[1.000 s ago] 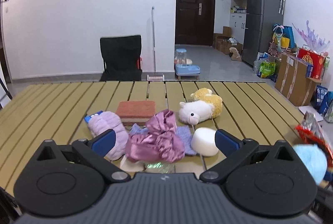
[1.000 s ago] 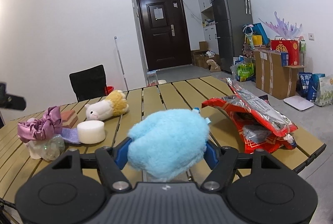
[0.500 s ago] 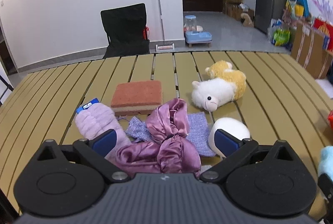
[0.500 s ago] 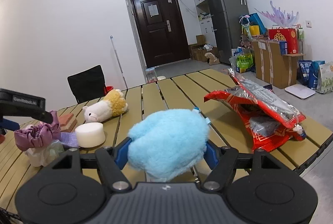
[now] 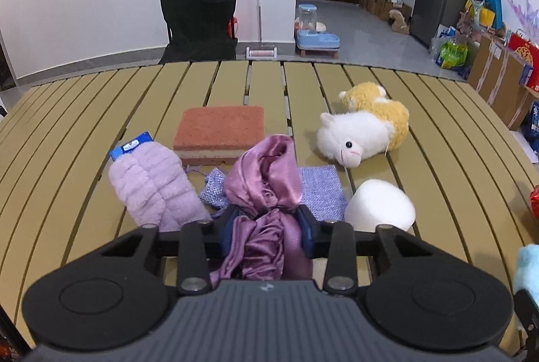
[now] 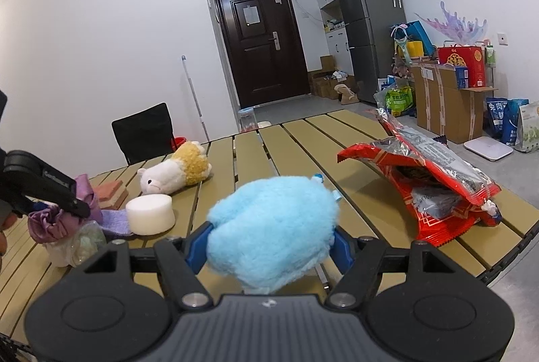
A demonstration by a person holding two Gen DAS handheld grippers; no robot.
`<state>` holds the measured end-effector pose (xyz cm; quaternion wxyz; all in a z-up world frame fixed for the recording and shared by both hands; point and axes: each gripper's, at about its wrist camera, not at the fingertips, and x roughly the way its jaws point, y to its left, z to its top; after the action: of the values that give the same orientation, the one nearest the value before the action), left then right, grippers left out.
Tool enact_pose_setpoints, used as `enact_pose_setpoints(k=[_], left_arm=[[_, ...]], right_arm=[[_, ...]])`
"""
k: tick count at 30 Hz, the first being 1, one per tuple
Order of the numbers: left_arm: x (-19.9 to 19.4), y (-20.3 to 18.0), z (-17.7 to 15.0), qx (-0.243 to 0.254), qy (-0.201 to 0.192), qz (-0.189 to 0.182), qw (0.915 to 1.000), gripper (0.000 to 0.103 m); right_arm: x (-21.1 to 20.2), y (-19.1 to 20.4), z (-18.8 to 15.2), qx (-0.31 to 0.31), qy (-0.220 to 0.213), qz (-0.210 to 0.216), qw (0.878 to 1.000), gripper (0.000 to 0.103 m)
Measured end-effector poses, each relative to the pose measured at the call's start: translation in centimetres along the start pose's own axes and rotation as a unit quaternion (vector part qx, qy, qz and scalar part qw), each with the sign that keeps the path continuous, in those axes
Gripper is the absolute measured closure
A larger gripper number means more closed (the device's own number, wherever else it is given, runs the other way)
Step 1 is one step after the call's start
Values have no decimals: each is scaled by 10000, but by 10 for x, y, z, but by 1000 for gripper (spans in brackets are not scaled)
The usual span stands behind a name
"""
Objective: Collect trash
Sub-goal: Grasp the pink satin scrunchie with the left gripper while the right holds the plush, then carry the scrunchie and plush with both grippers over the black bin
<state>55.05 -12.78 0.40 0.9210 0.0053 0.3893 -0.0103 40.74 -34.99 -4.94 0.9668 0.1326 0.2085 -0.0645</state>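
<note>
The left gripper (image 5: 267,222) is clamped on a crumpled, shiny purple satin cloth (image 5: 266,183), its blue pads (image 5: 229,225) pinching the narrow waist of the bundle. The cloth sits near the table's near edge, toward its left side, on a slatted tan table (image 5: 438,139). In the right wrist view it seems to rest on a small clear plastic lump (image 6: 86,239); whether the two are joined cannot be told.

The right gripper (image 6: 271,242) is closed around a fluffy light-blue plush ball (image 6: 273,224), just above the near edge. An open red and silver snack bag (image 6: 434,180) lies at the right edge, probably where the collected things go.

The satin looks light, limp and slippery. Folds can slide out of a loose pinch, so the gathered middle, where the fabric bunches thickest, is the best hold; a loose flap would likely just unfurl. The plush is soft and springy, held across its widest part.

Beside the cloth lie a lilac fuzzy mitt (image 5: 155,187), a white foam puck (image 5: 379,205), an orange sponge block (image 5: 219,131) and a white and yellow plush sheep (image 5: 363,133).
</note>
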Motion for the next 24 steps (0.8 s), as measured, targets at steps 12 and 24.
enact_pose_setpoints(k=[12, 24], left_arm=[[-45, 8, -11, 19, -420, -82, 9991, 71], [-111, 16, -57, 102, -876, -366, 9954, 71]], right_arm=[[-7, 5, 0, -58, -46, 192, 9998, 34], [-34, 21, -6, -293, -168, 484, 9983, 34]])
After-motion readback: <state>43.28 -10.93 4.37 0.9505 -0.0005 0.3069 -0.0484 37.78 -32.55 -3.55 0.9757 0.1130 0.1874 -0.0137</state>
